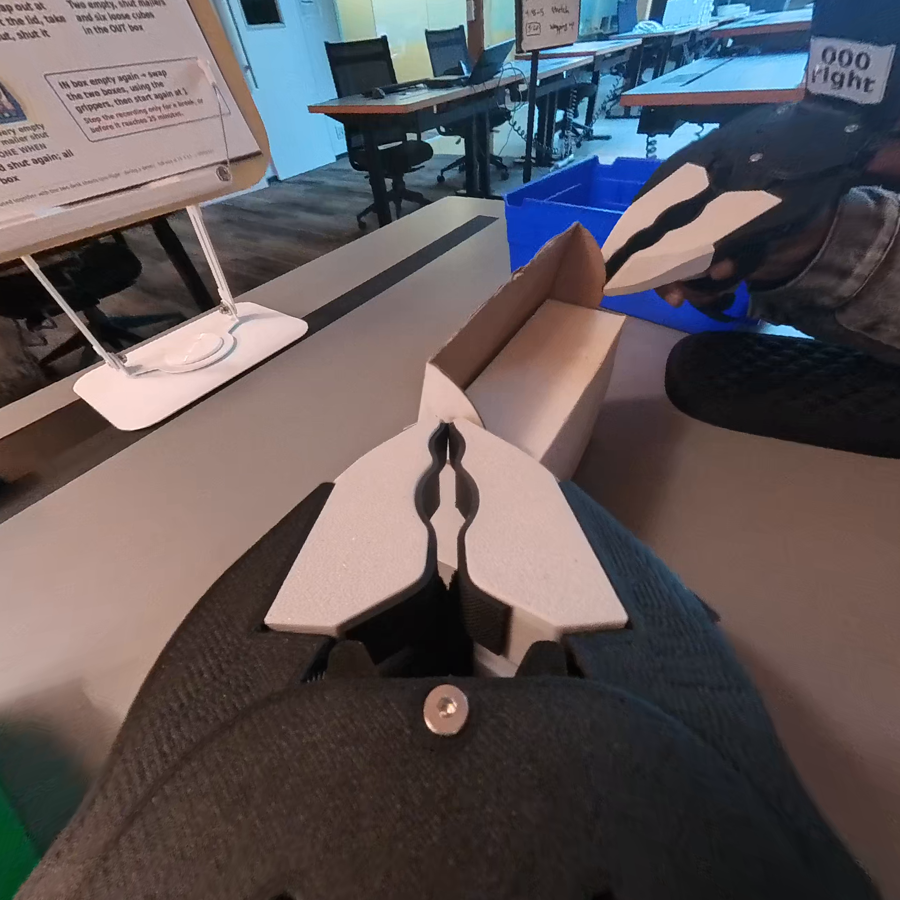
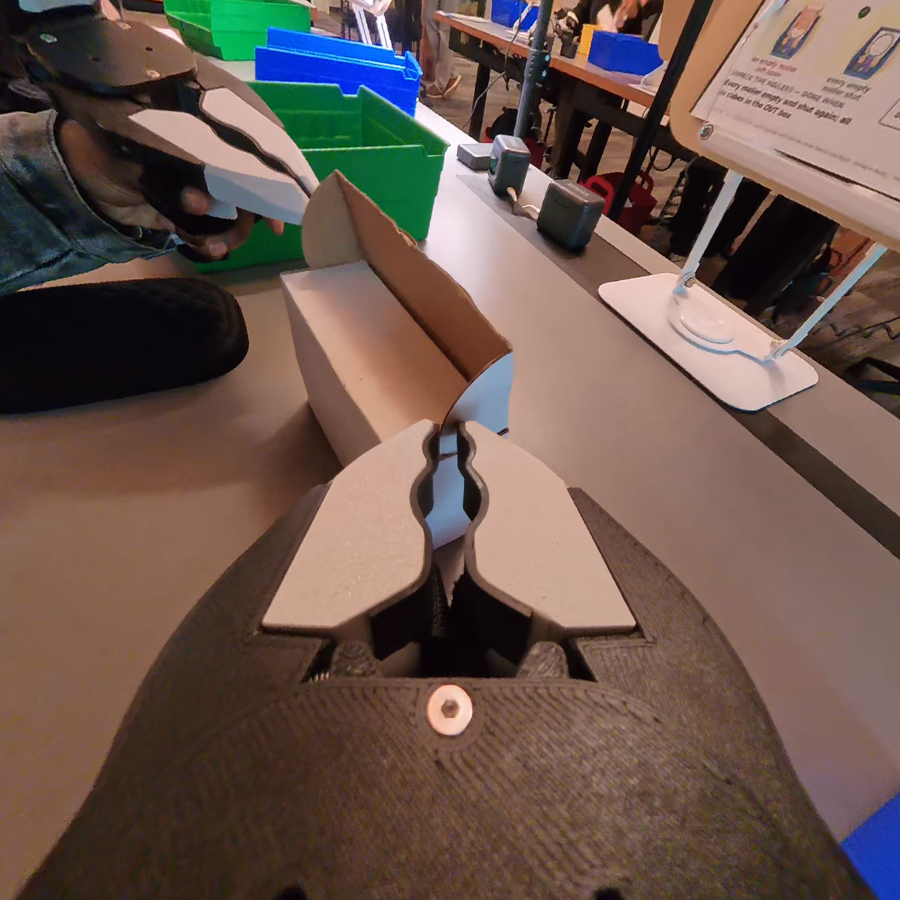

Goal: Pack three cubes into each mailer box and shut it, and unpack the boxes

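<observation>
A white mailer box (image 1: 540,384) lies on the grey table (image 1: 195,487), its lid (image 1: 516,311) raised a little so the brown inside shows. Each end of the lid carries a rounded white side flap, and each gripper is clamped on one of them.

In the left wrist view, the left gripper (image 1: 448,431) has its two fingers drawn together on the near flap (image 1: 445,399) of the box. At the far end, the right gripper (image 1: 609,277) pinches the other flap (image 1: 582,263), with a blue bin (image 1: 550,214) just behind it.

In the right wrist view, the right gripper (image 2: 450,431) shows its fingers closed on the near flap (image 2: 482,394), a strip of white card caught between them. Far down the box, the left gripper (image 2: 307,192) grips the opposite flap (image 2: 326,229), held by a person's hand (image 2: 195,214) in a denim sleeve (image 2: 44,204). A green bin (image 2: 370,160) stands just beyond the box, and another blue bin (image 2: 336,58) lies farther off.

On the right side of this view a white stand (image 2: 706,336) holds an instruction sheet (image 2: 798,97), and two small dark chargers (image 2: 570,212) sit near the table's far edge. A black pad (image 2: 112,341) rests on the table to the left of the box.

The inside of the box is hidden, so whether it holds cubes cannot be told.
</observation>
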Action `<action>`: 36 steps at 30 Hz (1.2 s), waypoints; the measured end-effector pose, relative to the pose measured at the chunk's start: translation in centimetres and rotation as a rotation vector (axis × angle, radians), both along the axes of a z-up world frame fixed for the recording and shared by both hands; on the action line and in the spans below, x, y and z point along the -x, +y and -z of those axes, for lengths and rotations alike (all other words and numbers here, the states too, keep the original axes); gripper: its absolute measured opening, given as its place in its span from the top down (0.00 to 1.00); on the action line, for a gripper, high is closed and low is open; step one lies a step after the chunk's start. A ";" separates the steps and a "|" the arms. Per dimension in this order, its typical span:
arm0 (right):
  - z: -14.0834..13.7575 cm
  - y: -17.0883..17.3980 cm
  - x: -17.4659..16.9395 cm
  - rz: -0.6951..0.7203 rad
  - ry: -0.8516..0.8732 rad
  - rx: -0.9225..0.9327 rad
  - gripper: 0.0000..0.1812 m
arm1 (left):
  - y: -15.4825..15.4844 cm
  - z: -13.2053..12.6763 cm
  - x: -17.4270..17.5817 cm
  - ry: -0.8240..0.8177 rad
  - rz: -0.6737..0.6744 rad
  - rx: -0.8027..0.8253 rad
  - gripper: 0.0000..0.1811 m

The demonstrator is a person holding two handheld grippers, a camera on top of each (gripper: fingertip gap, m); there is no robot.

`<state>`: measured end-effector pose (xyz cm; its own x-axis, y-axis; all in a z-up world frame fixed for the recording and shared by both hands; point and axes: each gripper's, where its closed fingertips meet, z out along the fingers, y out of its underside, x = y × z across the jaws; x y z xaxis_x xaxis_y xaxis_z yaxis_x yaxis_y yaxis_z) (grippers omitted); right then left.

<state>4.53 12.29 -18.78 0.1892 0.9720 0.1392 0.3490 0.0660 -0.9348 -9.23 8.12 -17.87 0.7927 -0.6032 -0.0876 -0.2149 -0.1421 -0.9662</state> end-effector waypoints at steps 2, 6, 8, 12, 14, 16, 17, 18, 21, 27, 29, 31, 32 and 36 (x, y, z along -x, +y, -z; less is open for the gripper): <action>0.1 -0.1 0.0 0.000 -0.006 -0.012 0.96 | -0.2 0.5 0.0 0.021 0.001 0.001 1.00; 0.3 -0.3 -0.1 -0.002 -0.023 -0.036 0.97 | -0.3 1.0 -0.1 0.039 0.001 0.004 1.00; 0.4 -0.3 -0.1 -0.004 -0.032 -0.045 0.97 | -0.4 1.2 -0.1 0.046 0.008 0.008 1.00; 0.9 -0.2 -0.2 -0.004 -0.061 -0.065 0.97 | -0.5 1.7 0.0 0.079 0.007 0.013 1.00; 0.8 -0.4 -0.3 -0.017 -0.063 -0.067 0.97 | -0.5 1.6 0.1 0.083 0.007 0.000 0.99; -0.1 -0.6 -0.4 -0.030 -0.018 -0.044 0.89 | -0.5 0.9 0.6 0.058 -0.012 -0.031 0.96; -0.7 -0.6 -0.5 -0.033 0.016 -0.024 0.89 | -0.4 0.2 0.9 0.031 -0.026 -0.054 0.96; -1.6 -0.4 -0.7 -0.026 0.064 -0.010 0.89 | -0.3 -0.6 1.1 -0.008 -0.041 -0.084 0.95; -4.4 0.8 -0.9 0.035 0.221 0.043 0.98 | 0.2 -2.9 1.5 -0.123 -0.076 -0.140 0.96; -4.2 1.5 0.4 0.032 0.187 0.088 1.00 | 0.9 -3.0 0.0 -0.193 0.010 -0.074 1.00; -3.5 1.5 0.6 0.024 0.164 0.118 1.00 | 0.9 -2.5 -0.1 -0.191 0.025 -0.054 1.00; -3.2 1.4 0.6 0.016 0.163 0.126 1.00 | 0.6 -2.4 -0.3 -0.201 0.046 -0.042 1.00; -3.2 1.3 0.6 0.012 0.163 0.127 1.00 | 0.5 -2.3 -0.4 -0.200 0.051 -0.038 1.00; -2.4 0.8 0.5 0.008 0.128 0.111 1.00 | 0.0 -1.4 -0.6 -0.151 0.066 -0.018 1.00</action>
<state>4.02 13.11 -16.36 0.2063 0.9785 0.0059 0.2269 -0.0420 -0.9730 -8.64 8.12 -16.45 0.7562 -0.6540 0.0180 -0.0755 -0.1146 -0.9905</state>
